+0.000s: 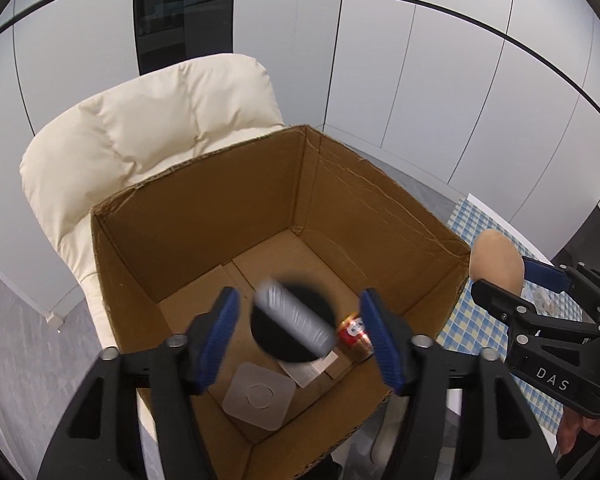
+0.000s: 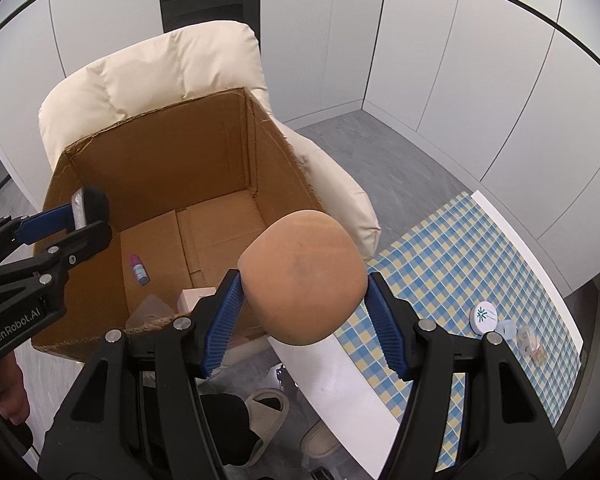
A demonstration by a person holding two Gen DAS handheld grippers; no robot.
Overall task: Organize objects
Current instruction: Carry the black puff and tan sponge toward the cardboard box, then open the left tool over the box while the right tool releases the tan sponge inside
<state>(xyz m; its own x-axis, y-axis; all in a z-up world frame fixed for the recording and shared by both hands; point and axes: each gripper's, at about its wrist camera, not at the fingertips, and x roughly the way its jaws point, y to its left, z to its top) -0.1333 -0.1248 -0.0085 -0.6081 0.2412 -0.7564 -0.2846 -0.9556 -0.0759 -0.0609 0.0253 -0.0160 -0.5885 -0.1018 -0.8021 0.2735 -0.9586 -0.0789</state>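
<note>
Nearest the lens, the right hand-held gripper [image 2: 302, 322] clamps a tan rounded sponge-like object [image 2: 304, 276] between its blue fingers, holding it above the gap between the cardboard box [image 2: 160, 152] and the worktop [image 2: 452, 264] with its blue-and-yellow checked cloth. The left hand-held gripper [image 1: 300, 338] hangs over the open box with its fingers spread wide; a blurred black round object with a grey ribbed part [image 1: 292, 320] sits between them, touching neither finger in the left wrist view. On the box floor lie a red can [image 1: 352, 334], a translucent square lid [image 1: 258, 396] and a small purple bottle [image 2: 139, 269]. The box rests on a cream padded chair [image 1: 140, 128]. On the cloth lies a white round tin [image 2: 484, 316].
</note>
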